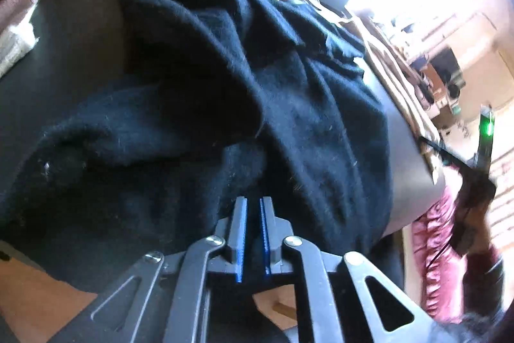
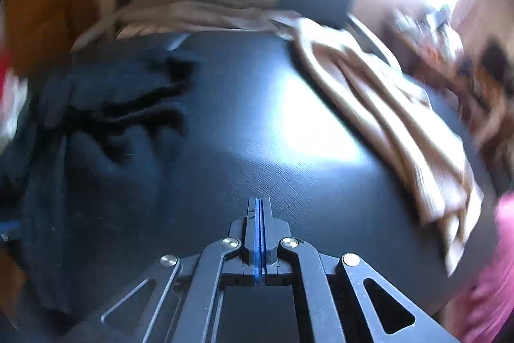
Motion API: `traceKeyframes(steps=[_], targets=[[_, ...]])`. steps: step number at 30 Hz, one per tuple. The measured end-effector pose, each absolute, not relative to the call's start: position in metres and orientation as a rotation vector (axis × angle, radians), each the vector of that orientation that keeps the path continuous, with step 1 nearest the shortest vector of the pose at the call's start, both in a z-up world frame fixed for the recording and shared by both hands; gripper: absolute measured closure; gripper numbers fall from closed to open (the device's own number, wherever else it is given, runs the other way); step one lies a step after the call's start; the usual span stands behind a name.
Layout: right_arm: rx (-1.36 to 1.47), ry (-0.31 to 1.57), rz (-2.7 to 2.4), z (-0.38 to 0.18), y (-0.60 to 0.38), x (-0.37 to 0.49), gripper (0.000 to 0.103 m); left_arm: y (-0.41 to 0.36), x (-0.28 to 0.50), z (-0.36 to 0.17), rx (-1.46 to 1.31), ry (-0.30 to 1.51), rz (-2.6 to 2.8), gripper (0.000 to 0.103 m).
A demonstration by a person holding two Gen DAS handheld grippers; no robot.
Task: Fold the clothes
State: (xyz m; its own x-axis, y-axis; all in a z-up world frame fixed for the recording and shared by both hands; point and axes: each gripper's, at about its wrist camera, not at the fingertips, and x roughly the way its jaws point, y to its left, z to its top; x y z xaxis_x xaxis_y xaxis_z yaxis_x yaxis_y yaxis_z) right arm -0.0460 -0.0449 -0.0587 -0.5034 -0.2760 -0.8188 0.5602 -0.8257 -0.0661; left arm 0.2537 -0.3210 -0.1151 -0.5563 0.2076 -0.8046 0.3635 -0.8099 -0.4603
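Observation:
A black fleece garment (image 1: 244, 92) lies crumpled in thick folds on a dark table (image 1: 77, 31). My left gripper (image 1: 253, 201) is at the garment's near edge, its jaws closed to a narrow gap with black cloth between the blue pads. In the right wrist view the same garment (image 2: 106, 124) lies at the left. My right gripper (image 2: 259, 201) is shut and empty, over the bare dark table (image 2: 289, 176) to the right of the garment. It also shows far right in the left wrist view (image 1: 482, 150), blurred.
A beige garment (image 2: 379, 118) lies rumpled along the table's right and back edge. Folded red, pink and white cloths (image 1: 16, 12) are stacked at the far left. A pink cloth (image 1: 433, 246) hangs below the table's right edge. A bright window glares at the upper right.

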Motion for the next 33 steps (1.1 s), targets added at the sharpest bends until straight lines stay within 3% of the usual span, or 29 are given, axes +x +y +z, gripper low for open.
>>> traceKeyframes(steps=[3, 5, 7, 12, 18, 21, 22, 23, 24, 25, 27, 29, 30, 33], targets=[[1.221, 0.237, -2.274, -0.064, -0.013, -0.048, 0.098, -0.325, 0.243, -0.097, 1.361, 1.051, -2.602, 0.088], [1.233, 0.174, -2.231, -0.074, -0.012, -0.043, 0.084, -0.33, 0.229, -0.089, 1.318, 1.133, -2.625, 0.084], [1.235, 0.154, -2.198, -0.083, -0.021, -0.032, 0.059, -0.339, 0.211, -0.088, 1.297, 1.158, -2.604, 0.079], [1.194, 0.185, -2.116, -0.086, -0.051, -0.003, 0.058, -0.363, 0.164, -0.083, 1.244, 1.217, -2.551, 0.069], [1.104, 0.216, -2.046, -0.07, -0.074, 0.01, 0.046, -0.394, 0.126, -0.091, 1.231, 1.228, -2.47, 0.061], [1.068, 0.083, -2.017, -0.057, -0.083, -0.011, 0.046, -0.392, 0.117, -0.095, 1.247, 1.137, -2.489, 0.066], [1.063, 0.026, -2.019, -0.055, -0.086, -0.024, 0.045, -0.389, 0.114, -0.095, 1.259, 1.092, -2.506, 0.075], [1.056, -0.031, -2.02, -0.052, -0.089, -0.037, 0.044, -0.385, 0.11, -0.095, 1.279, 1.033, -2.524, 0.079], [1.05, -0.089, -2.021, -0.049, -0.092, -0.051, 0.038, -0.38, 0.106, -0.095, 1.303, 0.97, -2.538, 0.084], [1.042, -0.146, -2.02, -0.047, -0.095, -0.064, 0.029, -0.379, 0.103, -0.096, 1.321, 0.932, -2.55, 0.096], [1.039, -0.207, -2.026, -0.047, -0.109, -0.093, 0.019, -0.38, 0.097, -0.097, 1.348, 0.884, -2.574, 0.1], [1.08, -0.186, -2.035, -0.055, -0.129, -0.119, 0.019, -0.384, 0.097, -0.094, 1.326, 0.927, -2.609, 0.1], [1.112, -0.165, -2.034, -0.061, -0.139, -0.13, 0.024, -0.386, 0.099, -0.089, 1.303, 0.948, -2.632, 0.1], [1.229, -0.102, -1.96, -0.081, -0.169, -0.153, 0.096, -0.392, 0.104, -0.069, 1.22, 0.996, -2.713, 0.1]])
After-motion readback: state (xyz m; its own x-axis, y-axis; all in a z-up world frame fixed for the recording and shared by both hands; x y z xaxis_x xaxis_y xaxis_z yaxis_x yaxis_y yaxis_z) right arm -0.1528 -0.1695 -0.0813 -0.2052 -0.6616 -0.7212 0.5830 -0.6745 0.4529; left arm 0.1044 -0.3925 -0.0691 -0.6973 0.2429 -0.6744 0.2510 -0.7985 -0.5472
